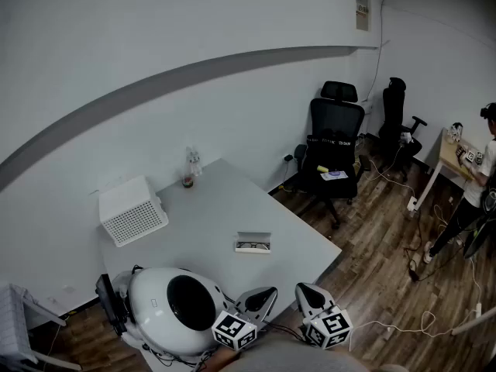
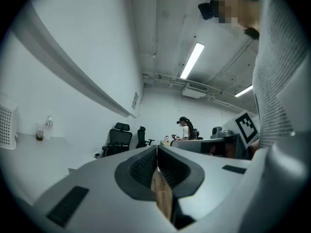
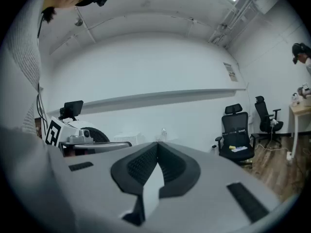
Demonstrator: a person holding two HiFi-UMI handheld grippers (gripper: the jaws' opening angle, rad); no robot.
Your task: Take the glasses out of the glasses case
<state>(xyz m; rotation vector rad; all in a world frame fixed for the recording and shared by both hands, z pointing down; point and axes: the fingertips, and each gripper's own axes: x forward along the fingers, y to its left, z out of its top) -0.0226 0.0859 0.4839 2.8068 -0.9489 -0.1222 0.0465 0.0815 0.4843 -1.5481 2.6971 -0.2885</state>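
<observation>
We see the small rectangular grey glasses case point(image 1: 253, 243) lying flat on the pale grey table point(image 1: 209, 208), towards the table's near edge and by itself. It seems to lie open, with something dark inside that is too small for us to make out. Our left tool point(image 1: 260, 299) and right tool point(image 1: 313, 296) hang side by side just off the near edge of the table, both well apart from the case and touching nothing. In the left gripper view the left tool point(image 2: 156, 150) has its two dark ribbed pads pressed together at the tips with nothing between them. In the right gripper view the right tool point(image 3: 156, 146) is closed the same way and is equally empty. At the table's left side sits a white perforated box point(image 1: 132, 210), and at the table's far edge stands a clear plastic bottle point(image 1: 191, 163). A white rounded device with a black oval face point(image 1: 174, 301) sits at the table's near left corner, just beside the left tool. Beyond the far right side of the table a black office chair point(image 1: 335, 149) stands on the wooden floor point(image 1: 387, 239), and farther off a person point(image 1: 477, 180) stands at a light wooden desk point(image 1: 449, 155).
</observation>
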